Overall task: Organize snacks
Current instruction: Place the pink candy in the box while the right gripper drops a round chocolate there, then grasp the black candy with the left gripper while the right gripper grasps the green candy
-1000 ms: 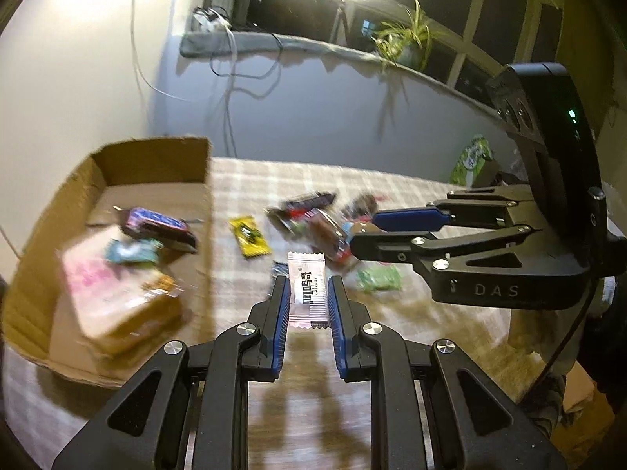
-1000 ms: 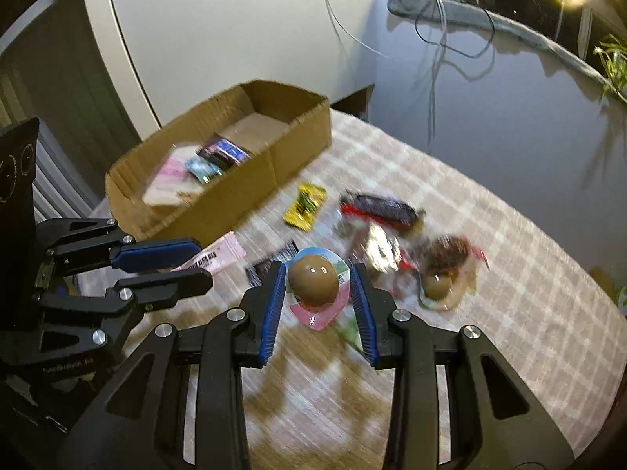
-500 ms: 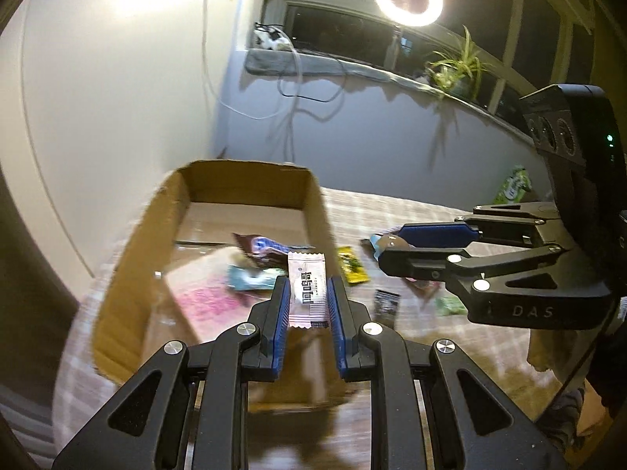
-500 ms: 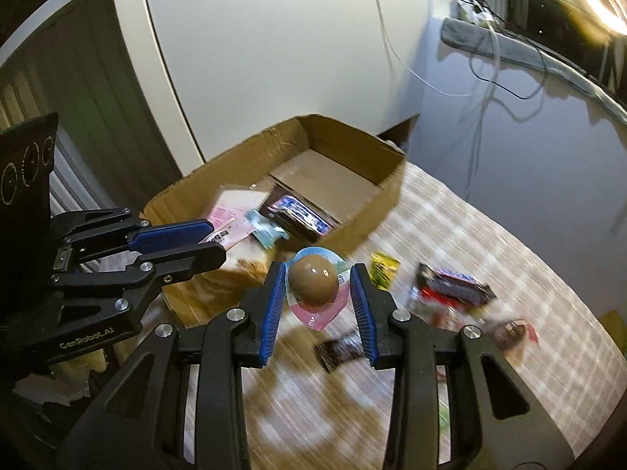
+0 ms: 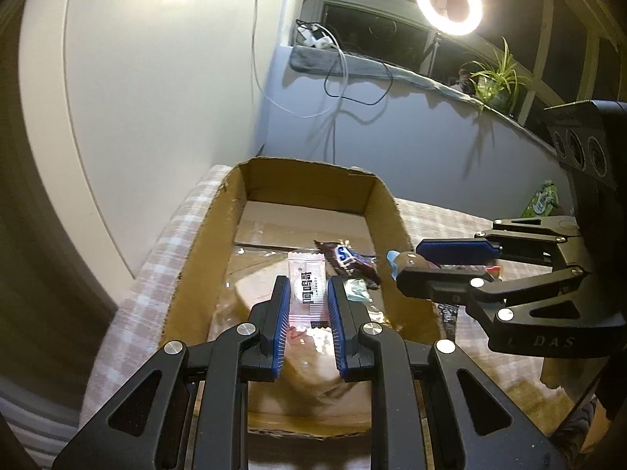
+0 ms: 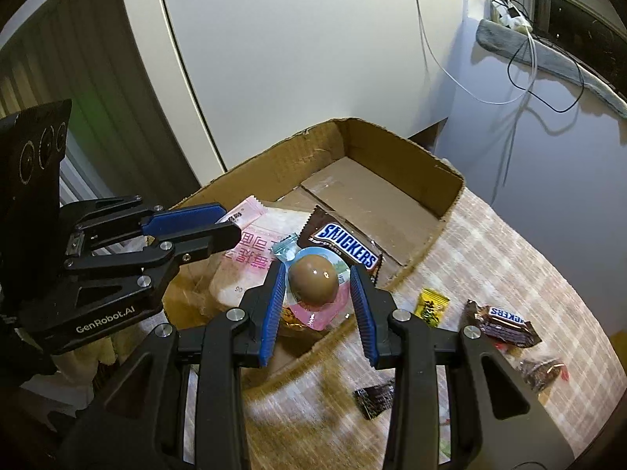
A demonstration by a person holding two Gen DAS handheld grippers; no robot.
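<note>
My left gripper (image 5: 307,291) is shut on a white snack packet (image 5: 307,286) and holds it above the open cardboard box (image 5: 196,250). My right gripper (image 6: 317,274) is shut on a packaged brown egg (image 6: 312,279) and holds it over the box's near wall (image 6: 392,282). Inside the box lie a Snickers bar (image 6: 345,246), a pink packet (image 6: 250,254) and a small blue candy (image 6: 285,246). The right gripper also shows in the left wrist view (image 5: 443,262), beside the box's right wall. The left gripper also shows in the right wrist view (image 6: 211,223).
On the checked tablecloth (image 6: 509,274) right of the box lie a yellow candy (image 6: 433,305), a second Snickers bar (image 6: 505,323), a dark wrapper (image 6: 374,399) and a clear packet (image 6: 544,372). A wall stands close behind the box. A green bag (image 5: 542,203) sits far right.
Both grippers have carried their snacks leftward from over the loose pile on the cloth to above the cardboard box. Both stay shut on their items.
</note>
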